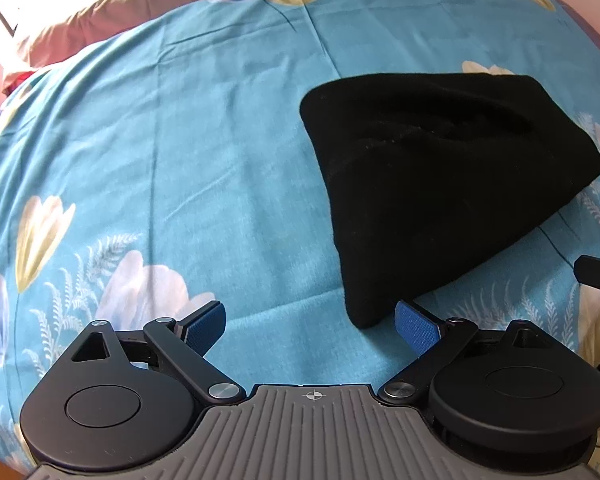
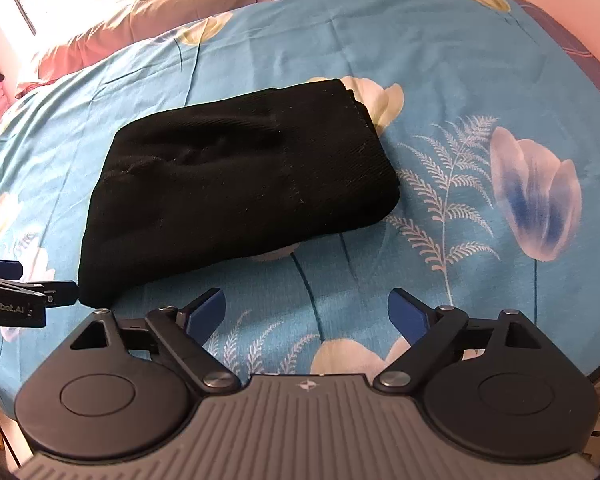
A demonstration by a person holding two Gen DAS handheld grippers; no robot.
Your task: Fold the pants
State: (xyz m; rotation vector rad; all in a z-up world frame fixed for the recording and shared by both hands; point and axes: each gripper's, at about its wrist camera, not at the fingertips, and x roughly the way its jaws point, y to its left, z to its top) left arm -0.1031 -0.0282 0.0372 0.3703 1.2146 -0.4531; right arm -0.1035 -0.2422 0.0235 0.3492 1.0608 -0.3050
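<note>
pants [image 1: 440,184] folded (bedsheet [image 1: 180,140] bare around) | left hand-held gripper [image 1: 310,322] wide | right hand-held gripper [image 2: 306,312] wide

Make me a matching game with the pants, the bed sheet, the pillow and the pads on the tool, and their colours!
Things:
1. pants
2. bed sheet
3. pillow
4. pads on the right tool

Colours:
A. turquoise with flowers
B. dark blue
C. black
D. pinkish tan

Pairs: 1-C, 2-A, 3-D, 4-B
</note>
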